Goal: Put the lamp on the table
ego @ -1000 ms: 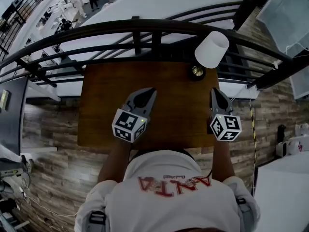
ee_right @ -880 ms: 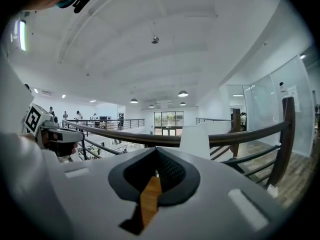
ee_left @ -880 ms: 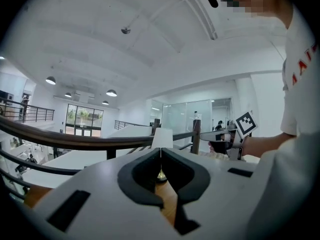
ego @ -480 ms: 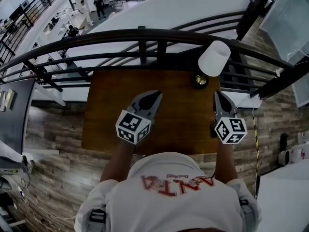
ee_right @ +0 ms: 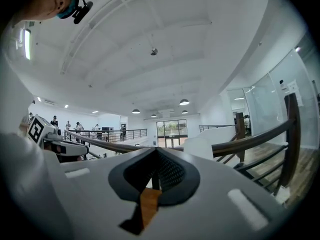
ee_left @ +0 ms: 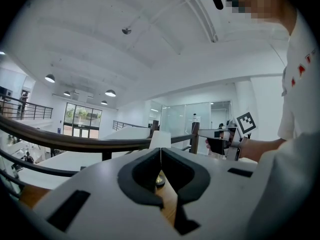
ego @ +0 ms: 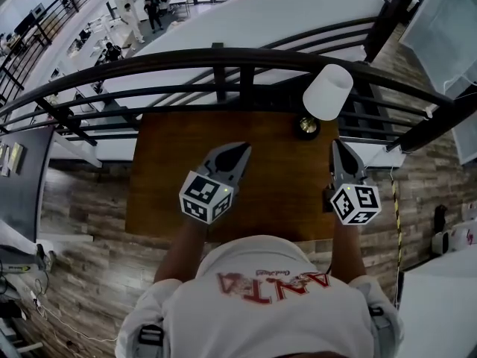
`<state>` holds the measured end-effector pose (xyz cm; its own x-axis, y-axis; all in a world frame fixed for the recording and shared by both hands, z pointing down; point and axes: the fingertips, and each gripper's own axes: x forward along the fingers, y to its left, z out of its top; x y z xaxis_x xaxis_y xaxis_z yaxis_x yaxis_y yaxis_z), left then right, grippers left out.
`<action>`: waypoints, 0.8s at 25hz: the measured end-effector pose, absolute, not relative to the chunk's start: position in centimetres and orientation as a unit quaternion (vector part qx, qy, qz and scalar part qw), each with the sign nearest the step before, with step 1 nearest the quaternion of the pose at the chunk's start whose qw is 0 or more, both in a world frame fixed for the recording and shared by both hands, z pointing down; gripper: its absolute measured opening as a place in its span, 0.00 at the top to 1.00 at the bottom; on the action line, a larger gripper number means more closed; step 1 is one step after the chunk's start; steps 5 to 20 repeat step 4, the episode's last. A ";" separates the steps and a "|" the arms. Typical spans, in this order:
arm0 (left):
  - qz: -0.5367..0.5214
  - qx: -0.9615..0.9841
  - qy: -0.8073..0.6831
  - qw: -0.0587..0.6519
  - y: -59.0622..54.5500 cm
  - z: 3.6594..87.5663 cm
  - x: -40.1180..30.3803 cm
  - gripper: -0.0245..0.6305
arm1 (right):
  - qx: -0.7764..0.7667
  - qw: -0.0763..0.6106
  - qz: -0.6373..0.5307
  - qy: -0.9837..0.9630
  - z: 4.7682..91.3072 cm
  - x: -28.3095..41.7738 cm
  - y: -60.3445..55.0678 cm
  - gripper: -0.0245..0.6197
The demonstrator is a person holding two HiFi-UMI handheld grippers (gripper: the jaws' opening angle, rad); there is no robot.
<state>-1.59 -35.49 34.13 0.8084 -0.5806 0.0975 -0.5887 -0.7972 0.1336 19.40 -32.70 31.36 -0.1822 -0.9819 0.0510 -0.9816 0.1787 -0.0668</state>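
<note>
The lamp stands upright at the far right corner of the brown wooden table (ego: 171, 162); its white shade (ego: 328, 92) leans over the round brass base (ego: 306, 127). My left gripper (ego: 244, 148) hovers over the table's middle, shut and empty, pointing at the lamp, whose shade (ee_left: 160, 139) shows just past its tips (ee_left: 160, 151). My right gripper (ego: 336, 143) is shut and empty too, a short way in front of the base. In the right gripper view the shade (ee_right: 199, 146) sits right of the closed tips (ee_right: 156, 151).
A dark curved railing (ego: 223, 54) runs right behind the table, with a drop to a lower floor beyond it. Wood plank floor surrounds the table. A white surface (ego: 440, 289) lies at the lower right. My own torso is at the table's near edge.
The head view has shifted a little. The right gripper has risen slightly near the lamp base; the left has stayed put. Both remain shut, and the lamp has not moved.
</note>
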 end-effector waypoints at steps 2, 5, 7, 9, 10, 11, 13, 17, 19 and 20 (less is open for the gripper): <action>0.028 0.949 -0.305 0.079 -35.5 34.1 -1.3 0.95 | -0.635 0.006 -0.044 0.771 31.2 19.2 -32.7 0.96; 0.029 0.950 -0.302 0.079 -35.5 34.0 -1.2 0.95 | -0.632 0.008 -0.045 0.774 31.0 19.1 -32.8 0.96; 0.029 0.950 -0.302 0.079 -35.5 34.0 -1.2 0.95 | -0.632 0.008 -0.045 0.774 31.0 19.1 -32.8 0.96; 0.029 0.950 -0.302 0.079 -35.5 34.0 -1.2 0.95 | -0.632 0.008 -0.045 0.774 31.0 19.1 -32.8 0.96; 0.029 0.950 -0.302 0.079 -35.5 34.0 -1.2 0.95 | -0.632 0.008 -0.045 0.774 31.0 19.1 -32.8 0.96; 0.029 0.950 -0.302 0.079 -35.5 34.0 -1.2 0.95 | -0.632 0.008 -0.045 0.774 31.0 19.1 -32.8 0.96; 0.029 0.950 -0.302 0.079 -35.5 34.0 -1.2 0.95 | -0.632 0.008 -0.045 0.774 31.0 19.1 -32.8 0.96; 0.029 0.950 -0.302 0.079 -35.5 34.0 -1.2 0.95 | -0.632 0.008 -0.045 0.774 31.0 19.1 -32.8 0.96; 0.029 0.950 -0.302 0.079 -35.5 34.0 -1.2 0.95 | -0.632 0.008 -0.045 0.774 31.0 19.1 -32.8 0.96; 0.029 0.950 -0.302 0.079 -35.5 34.0 -1.2 0.95 | -0.632 0.008 -0.045 0.774 31.0 19.1 -32.8 0.96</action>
